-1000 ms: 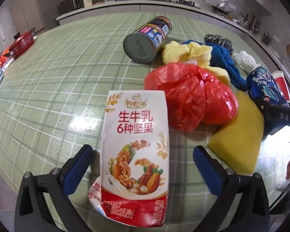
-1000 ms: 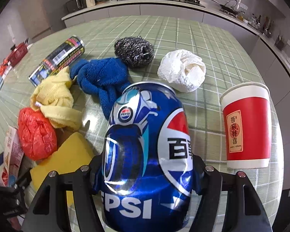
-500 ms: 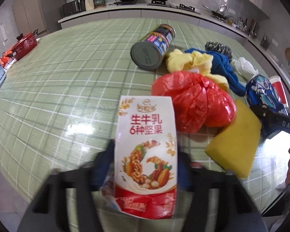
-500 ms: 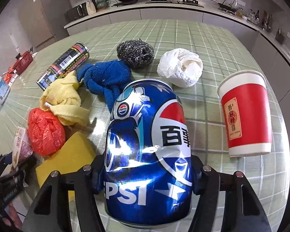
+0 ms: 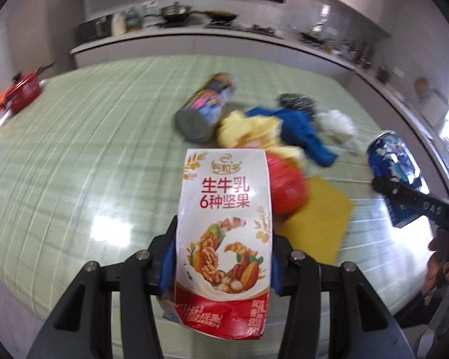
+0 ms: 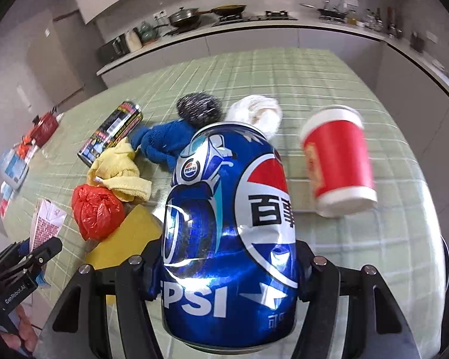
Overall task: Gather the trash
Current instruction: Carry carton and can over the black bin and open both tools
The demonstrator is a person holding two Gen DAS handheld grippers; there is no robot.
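Note:
A white and red milk carton (image 5: pixel 224 224) with nut pictures stands upright between the blue pads of my left gripper (image 5: pixel 223 266), which is shut on it just above the green checked table (image 5: pixel 89 149). My right gripper (image 6: pixel 227 269) is shut on a dented blue Pepsi can (image 6: pixel 230 239), held upright off the table. That can (image 5: pixel 393 176) also shows at the right of the left wrist view. The carton (image 6: pixel 46 224) shows at the lower left of the right wrist view.
A red plastic bag (image 6: pixel 97 212), yellow sponge (image 5: pixel 314 224), yellow cloth (image 6: pixel 119 170), blue cloth (image 6: pixel 161 143), steel scourer (image 6: pixel 199 109), white crumpled paper (image 6: pixel 256 113) and a lying tin (image 5: pixel 205 109) cluster mid-table. A red paper cup (image 6: pixel 338 161) stands right. A red pot (image 5: pixel 25 89) sits far left.
My left gripper's jaws closed onto the milk carton and lifted it slightly. The right gripper rose with the Pepsi can and rolled, so the table scene sits lower and tilted.

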